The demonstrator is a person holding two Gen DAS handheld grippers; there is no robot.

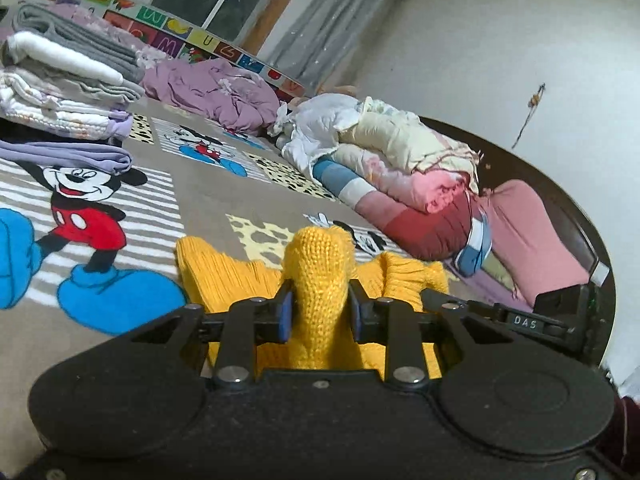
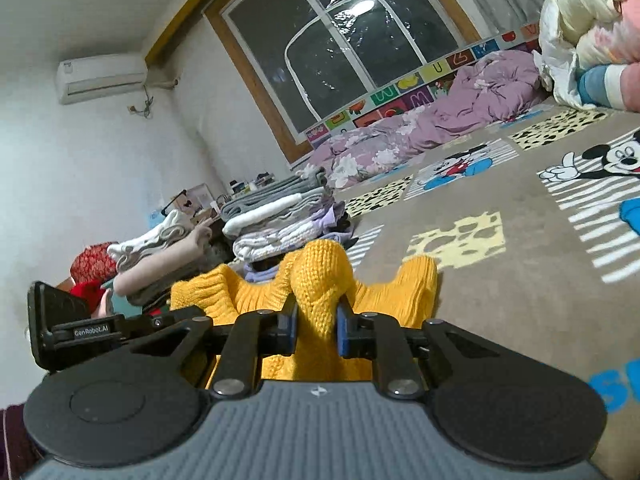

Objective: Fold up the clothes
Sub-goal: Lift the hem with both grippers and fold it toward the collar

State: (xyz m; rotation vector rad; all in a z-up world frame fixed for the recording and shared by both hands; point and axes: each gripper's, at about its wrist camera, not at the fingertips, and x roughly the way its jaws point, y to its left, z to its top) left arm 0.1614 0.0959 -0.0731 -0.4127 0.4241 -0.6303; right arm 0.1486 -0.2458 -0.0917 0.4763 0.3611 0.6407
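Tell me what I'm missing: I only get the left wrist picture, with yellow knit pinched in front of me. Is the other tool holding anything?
Observer: Yes. The right hand-held gripper is shut on the same yellow sweater, a bunched fold between its blue pads.
Operator: What's on that side of the room?
Observer: An air conditioner hangs high on the wall, left of the window.
Operator: Any more laundry beyond my folded stack?
Observer: Left of the folded stack lies a loose heap with red fabric at its far end.
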